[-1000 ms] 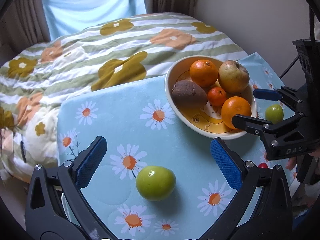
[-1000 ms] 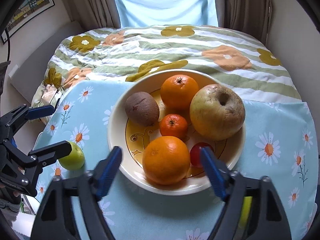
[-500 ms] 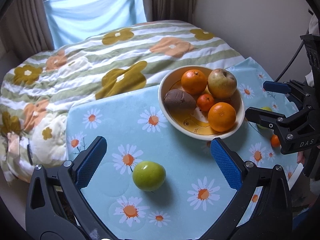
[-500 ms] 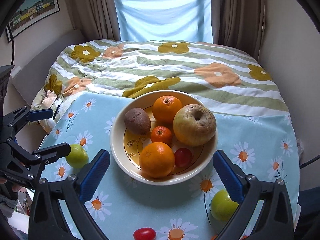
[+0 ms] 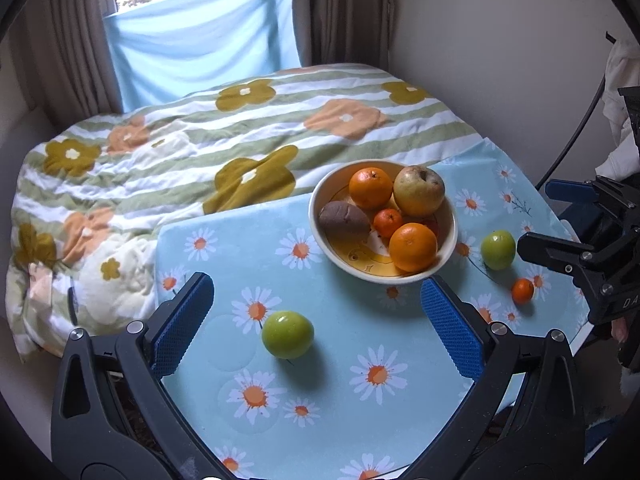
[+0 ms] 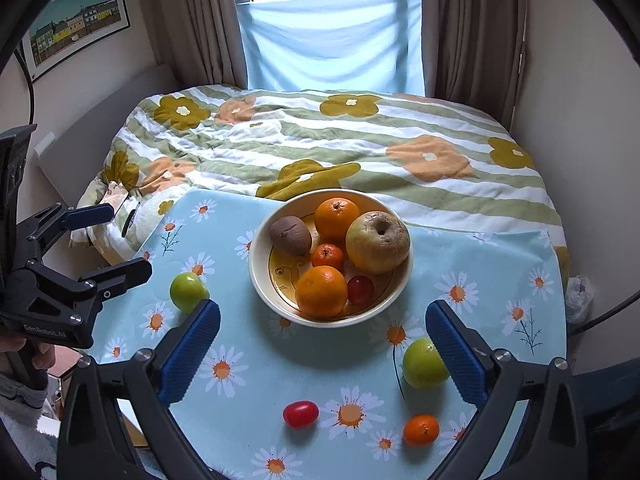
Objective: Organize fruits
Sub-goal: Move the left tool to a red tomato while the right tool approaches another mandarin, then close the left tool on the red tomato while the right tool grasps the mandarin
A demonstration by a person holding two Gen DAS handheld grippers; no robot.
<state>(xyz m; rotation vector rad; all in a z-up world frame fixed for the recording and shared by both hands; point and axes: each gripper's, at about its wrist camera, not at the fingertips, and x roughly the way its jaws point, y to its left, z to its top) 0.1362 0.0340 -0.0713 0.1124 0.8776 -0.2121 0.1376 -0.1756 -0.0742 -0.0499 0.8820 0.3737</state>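
A cream bowl on the daisy-print table holds two oranges, a small mandarin, a kiwi, a yellowish apple and a red cherry tomato. On the cloth lie a green apple at the left, a second green apple at the right, a small mandarin and a cherry tomato. My left gripper hovers open above the left apple. My right gripper hangs wide open above the bowl's near side. Both hold nothing.
A bed with a striped flower quilt lies right behind the table. A wall stands close on the right, and a curtained window is at the back. The table's near edge runs just under both grippers. A white plastic bag sits past the right edge.
Both grippers have risen and drawn back from the table, so the bowl looks smaller and more loose fruit shows. The right jaws have spread wider. No fruit moved.
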